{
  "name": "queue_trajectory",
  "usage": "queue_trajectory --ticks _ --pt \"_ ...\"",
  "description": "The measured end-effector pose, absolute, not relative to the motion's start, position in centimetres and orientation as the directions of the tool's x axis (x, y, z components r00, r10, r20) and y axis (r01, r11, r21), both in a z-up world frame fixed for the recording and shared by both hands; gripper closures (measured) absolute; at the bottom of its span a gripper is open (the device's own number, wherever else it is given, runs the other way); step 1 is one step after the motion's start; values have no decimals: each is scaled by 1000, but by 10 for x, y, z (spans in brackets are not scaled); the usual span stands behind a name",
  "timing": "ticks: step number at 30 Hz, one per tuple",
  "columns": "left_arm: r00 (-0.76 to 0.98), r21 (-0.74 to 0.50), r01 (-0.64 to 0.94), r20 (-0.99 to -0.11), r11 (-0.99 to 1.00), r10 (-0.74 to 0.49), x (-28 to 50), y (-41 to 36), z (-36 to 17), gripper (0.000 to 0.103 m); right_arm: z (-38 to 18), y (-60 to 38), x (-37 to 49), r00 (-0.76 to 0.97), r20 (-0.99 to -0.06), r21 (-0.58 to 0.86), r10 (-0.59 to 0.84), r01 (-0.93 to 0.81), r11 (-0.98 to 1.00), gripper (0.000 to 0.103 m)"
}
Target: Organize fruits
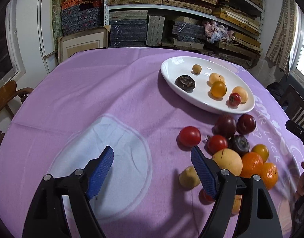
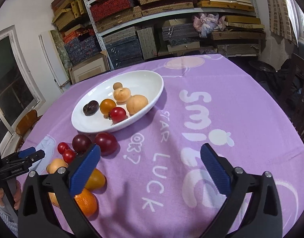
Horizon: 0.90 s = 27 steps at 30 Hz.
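Two grippers: both spread wide, nothing between the pads of either.
Left gripper (image 1: 152,156): released; its jaws stand apart over the bare light patch (image 1: 104,158) printed on the purple cloth (image 1: 92,89). Its right finger (image 1: 203,170) sits just beside a small yellow fruit (image 1: 188,177) and a pale apple-like fruit (image 1: 228,161); whether it touches them cannot be told.
Right gripper (image 2: 150,156): released at its widest, above the white lettering (image 2: 158,168) on the cloth. Its left finger (image 2: 83,170) overlaps the fruit pile in the picture; contact cannot be told.
Plate (image 1: 241,110): white oval, at 1 o'clock in the left view, 11 o'clock in the right view. In the left view its long axis runs from 10 o'clock to 4 o'clock.
On plate: six pieces, namely a dark wrinkled fruit (image 1: 185,82), a small tan ball (image 1: 197,68), an amber tomato (image 1: 218,89), a red tomato (image 1: 234,99) and two pale peach-coloured fruits (image 1: 217,77) (image 1: 241,94).
Loose pile: on the cloth just beside the plate's near rim, at 3 o'clock in the left view. It holds two plums (image 1: 225,126) (image 1: 249,124), two red tomatoes (image 1: 189,136) (image 1: 217,143), a dark fruit (image 1: 239,144), a yellow tomato (image 1: 261,152) and two oranges (image 1: 252,164) (image 1: 270,175).
Person: a hand (image 2: 15,196) grips the left tool's handle at 8 o'clock in the right view.
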<state>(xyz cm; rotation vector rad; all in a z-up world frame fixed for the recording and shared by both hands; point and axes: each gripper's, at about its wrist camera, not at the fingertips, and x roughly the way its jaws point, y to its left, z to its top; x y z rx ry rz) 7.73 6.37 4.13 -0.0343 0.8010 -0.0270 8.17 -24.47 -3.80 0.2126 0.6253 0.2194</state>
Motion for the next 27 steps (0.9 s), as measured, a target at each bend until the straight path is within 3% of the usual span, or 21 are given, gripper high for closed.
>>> queue_trajectory --ticks 10,20,27 --pt "724 5 132 -683 991 -93 50 44 35 22 -40 -276 93 784 -542 377 302 -94 921 4" --pt "686 47 129 -726 990 -55 61 38 19 22 -41 -262 93 782 -556 315 281 -115 942 4" --pt "652 1 99 -756 995 -64 70 49 13 18 -42 -261 95 780 -559 312 279 -113 943 4"
